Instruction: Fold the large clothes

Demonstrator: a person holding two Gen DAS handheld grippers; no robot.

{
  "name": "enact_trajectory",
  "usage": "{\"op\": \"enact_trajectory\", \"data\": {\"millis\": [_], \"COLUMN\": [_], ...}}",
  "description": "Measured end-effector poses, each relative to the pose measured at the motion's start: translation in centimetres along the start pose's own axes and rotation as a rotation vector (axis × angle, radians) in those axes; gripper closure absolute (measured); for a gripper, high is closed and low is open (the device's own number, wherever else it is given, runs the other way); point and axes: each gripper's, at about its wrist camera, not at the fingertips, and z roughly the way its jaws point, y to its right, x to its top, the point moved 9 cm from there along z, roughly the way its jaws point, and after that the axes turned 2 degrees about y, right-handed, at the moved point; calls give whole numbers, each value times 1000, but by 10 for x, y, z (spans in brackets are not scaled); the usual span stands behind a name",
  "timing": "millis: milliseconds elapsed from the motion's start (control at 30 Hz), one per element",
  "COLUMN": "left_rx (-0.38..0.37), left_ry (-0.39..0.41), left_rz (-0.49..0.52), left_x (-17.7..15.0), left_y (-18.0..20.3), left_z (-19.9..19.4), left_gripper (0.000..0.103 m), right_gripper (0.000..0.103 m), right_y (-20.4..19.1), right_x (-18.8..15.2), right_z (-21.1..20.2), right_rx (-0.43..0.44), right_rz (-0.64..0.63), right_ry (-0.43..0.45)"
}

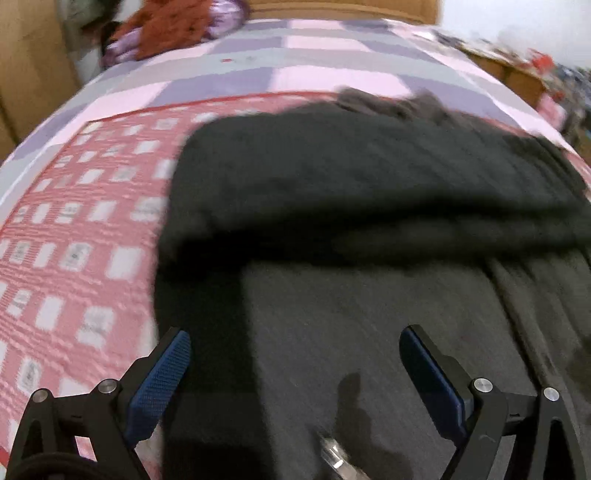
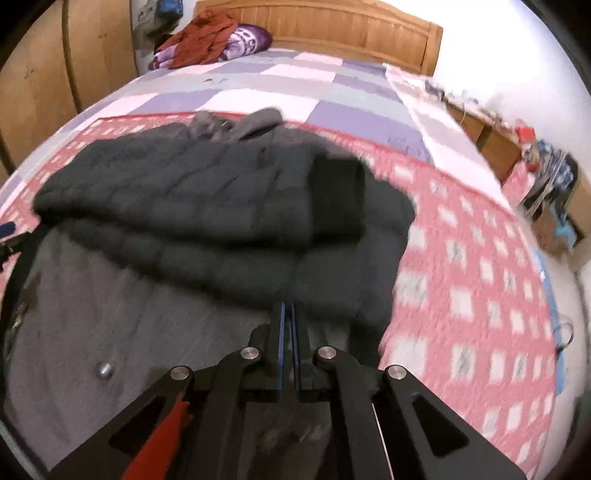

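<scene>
The left gripper (image 1: 295, 373) gapes wide over the dark grey padded coat (image 1: 369, 177), holding nothing; the right gripper (image 2: 288, 314) is pinched closed at lower centre, fabric between pads unclear.

Bed with wooden headboard (image 2: 354, 33). Purple-pink-grey checked sheet (image 2: 258, 92) covers the far part; pink quilt (image 2: 472, 280) with white squares lies over the near part, red edging. Rust-red cloth (image 2: 203, 40) heaped on a purple pillow (image 2: 247, 40) at the far left corner. Wooden wardrobe (image 2: 44, 70) left. Cluttered low wooden furniture (image 2: 495, 136) along the right wall.
</scene>
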Motion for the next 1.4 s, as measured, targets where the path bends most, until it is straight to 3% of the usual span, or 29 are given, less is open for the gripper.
{"op": "enact_trajectory", "data": {"millis": [133, 233, 433, 533, 700, 833, 900, 1000, 1100, 1300, 1400], "left_rx": [-17, 3, 37, 59, 72, 82, 123, 89, 84, 103, 120], "left_ry": [-80, -123, -110, -110, -126, -156, -182, -173, -145, -113, -115], "left_rz": [85, 88, 63, 39, 53, 12, 8, -45, -26, -3, -5], "left_x": [-52, -86, -101, -104, -129, -156, -170, -184, -184, -197, -214], "left_y": [29, 21, -8, -11, 3, -8, -20, -35, -37, -53, -65], "left_z": [-4, -6, -32, -45, -62, -72, -77, -89, -100, -131, -146], "left_gripper": [8, 8, 7, 8, 8, 7, 8, 8, 8, 8, 8], "right_gripper": [100, 100, 100, 100, 100, 100, 100, 100, 100, 100, 100], "right_y": [-47, -43, 10, 6, -29, -12, 4, 14, 19, 33, 30], "right_x": [-49, -85, -117, -122, -140, -167, -178, -189, -202, -244, -263], "right_z": [-3, -5, -33, -46, -63, -72, -81, -95, -107, -135, -150], "right_rx": [63, 40, -2, -19, 74, 81, 69, 16, -18, -89, -127], "right_rz": [-109, -152, -70, -83, -123, -119, -101, -107, -72, 127, 153], "right_ry": [-70, -96, -108, -107, -108, -128, -142, -147, -153, -216, -229]}}
